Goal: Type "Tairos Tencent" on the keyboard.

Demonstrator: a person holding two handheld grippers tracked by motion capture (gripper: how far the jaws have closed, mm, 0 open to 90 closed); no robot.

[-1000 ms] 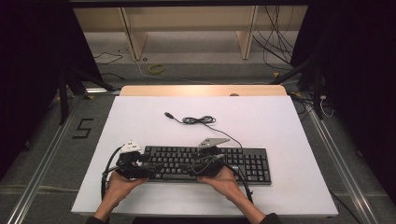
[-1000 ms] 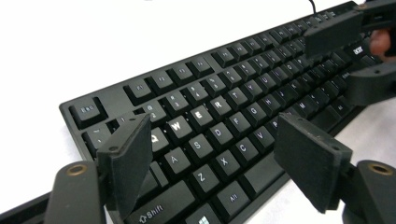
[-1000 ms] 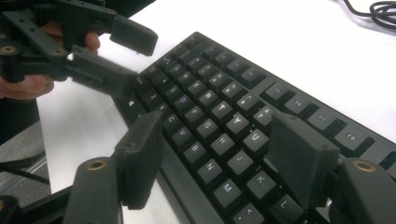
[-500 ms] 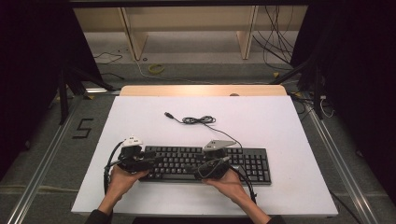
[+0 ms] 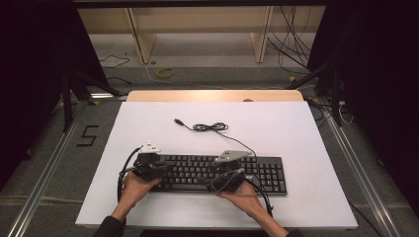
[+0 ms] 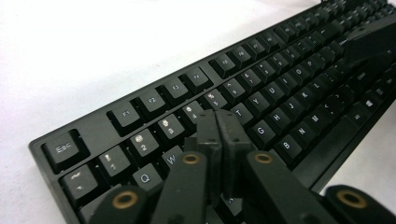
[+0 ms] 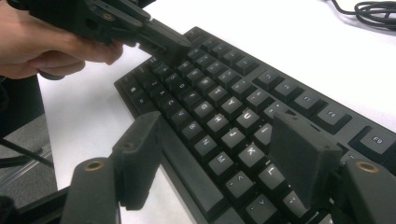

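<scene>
A: What's different from a second back?

B: The left gripper (image 6: 218,122) was spread wide over the left end of the flat black plastic keyboard (image 5: 217,173). Its jaws have just been closing and now meet pad to pad, nothing between them. The hand crept slightly inward along the keys. The right gripper (image 7: 219,154) has barely shifted.

A: Right one's state?

B: Jaws apart, standing over the middle letter keys near J, K, M. Nothing clamped. Can't tell if the pads touch the caps.

A: Where's the keyboard?

B: Flat on the white matte table (image 5: 296,133), near the person's edge, long side across. Left closed tip sits over the number and top letter rows at about 4, 5, R, T. Contact with the caps not clear.

A: Anything held in a container?

B: None here. The keyboard's thin black cable (image 5: 210,127) runs off the back edge, loops into a small coil mid-table, plug end lying loose on the surface.

A: Surfaces?

B: Keycaps are squarish, matte, white legends, some number legends worn. Gripper pads are dull black blocks with brass-coloured rivets at the linkages.
</scene>
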